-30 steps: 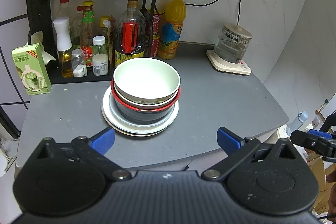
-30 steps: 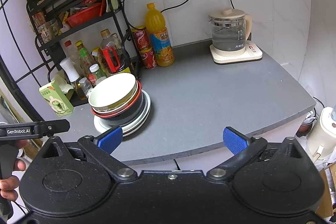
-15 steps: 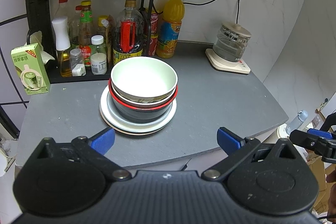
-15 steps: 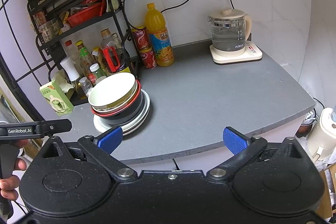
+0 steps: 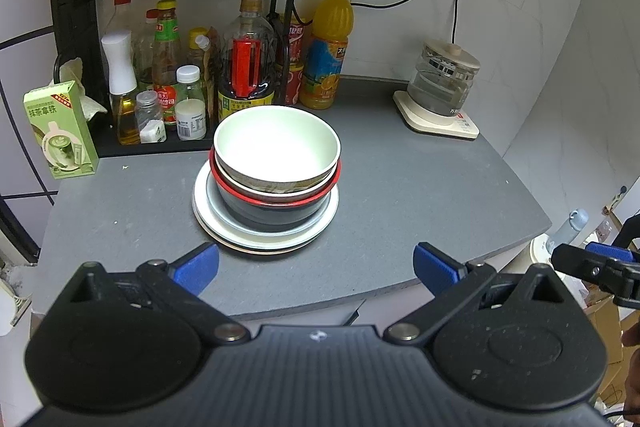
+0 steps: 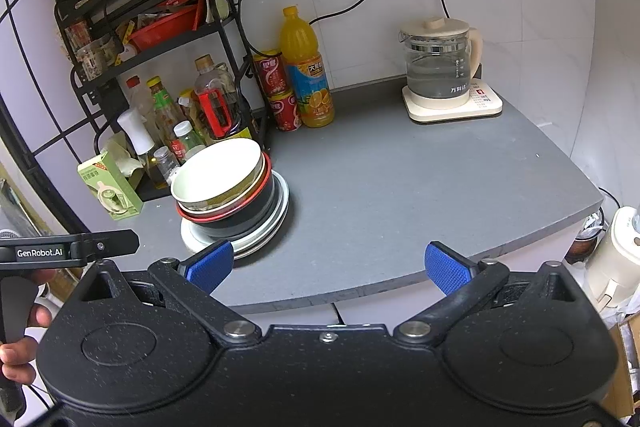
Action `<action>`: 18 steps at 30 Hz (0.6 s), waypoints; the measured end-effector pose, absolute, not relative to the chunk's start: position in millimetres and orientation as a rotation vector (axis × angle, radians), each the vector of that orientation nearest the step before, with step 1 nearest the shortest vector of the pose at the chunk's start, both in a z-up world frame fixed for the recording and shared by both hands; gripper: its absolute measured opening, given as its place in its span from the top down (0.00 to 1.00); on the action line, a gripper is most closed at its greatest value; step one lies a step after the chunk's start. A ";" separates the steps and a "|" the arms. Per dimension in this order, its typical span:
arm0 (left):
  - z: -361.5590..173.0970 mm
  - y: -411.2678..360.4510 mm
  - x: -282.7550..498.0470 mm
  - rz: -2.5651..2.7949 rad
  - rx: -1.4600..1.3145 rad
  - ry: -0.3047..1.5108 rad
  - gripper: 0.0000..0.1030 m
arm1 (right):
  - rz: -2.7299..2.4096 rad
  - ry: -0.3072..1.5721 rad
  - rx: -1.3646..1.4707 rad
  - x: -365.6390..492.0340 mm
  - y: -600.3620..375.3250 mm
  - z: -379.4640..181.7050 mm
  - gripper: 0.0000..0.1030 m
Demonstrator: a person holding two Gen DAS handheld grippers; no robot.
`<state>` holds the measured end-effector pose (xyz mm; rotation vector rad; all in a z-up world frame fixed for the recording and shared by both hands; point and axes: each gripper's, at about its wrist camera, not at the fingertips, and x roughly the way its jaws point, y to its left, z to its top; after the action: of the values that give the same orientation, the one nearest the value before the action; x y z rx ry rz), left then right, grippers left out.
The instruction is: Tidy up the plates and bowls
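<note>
1. Nearest to the camera, the left tool [image 5: 316,263] was spread wide with nothing between its blue pads. It hung over the front edge of the counter [image 5: 420,195], with the stack at about 12 o'clock from it.
2. The right tool [image 6: 326,263] was spread wide too and carried nothing. From it the stack sat at about 10 o'clock.
3. The task's things stood together in one pile on the counter. A white bowl [image 5: 276,143] was nested in a red-rimmed bowl [image 5: 276,201], this one in a dark bowl [image 5: 272,219], and all of them rested on stacked plates [image 5: 264,239].
4. This pile fits two stages: the dishes already gathered, or one mixed pile waiting to be sorted into plates and bowls. The pictures did not settle which.
5. For any grasp here, I judge it better to take only the rim of the top bowl and lift it straight. The nested bowls sat a little tilted and could drag each other.
6. Farther back, at 11 o'clock, stood a rack [image 5: 72,27] with bottles, and at 2 o'clock a glass kettle [image 5: 444,83].
7. How many plates lay under the bowls was hard to count, because only their edges showed. Whether another bowl sat between the white bowl and the red-rimmed one I could not tell. The person's hand [image 6: 16,351] was cut off at the edge.
</note>
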<state>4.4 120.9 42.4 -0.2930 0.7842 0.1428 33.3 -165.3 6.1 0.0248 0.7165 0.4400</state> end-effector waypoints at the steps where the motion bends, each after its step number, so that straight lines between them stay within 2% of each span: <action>1: 42.8 121.3 4.7 0.143 -0.294 0.784 0.01 | 0.440 0.716 0.025 33.4 -165.4 6.2 0.00; 18: 43.5 122.0 3.7 0.121 -0.278 0.783 0.01 | 0.452 0.720 0.035 31.0 -166.3 7.6 0.00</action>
<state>3.7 122.0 43.5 -0.2781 0.7831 0.1212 31.0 -166.3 7.6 0.0350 0.7204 0.4523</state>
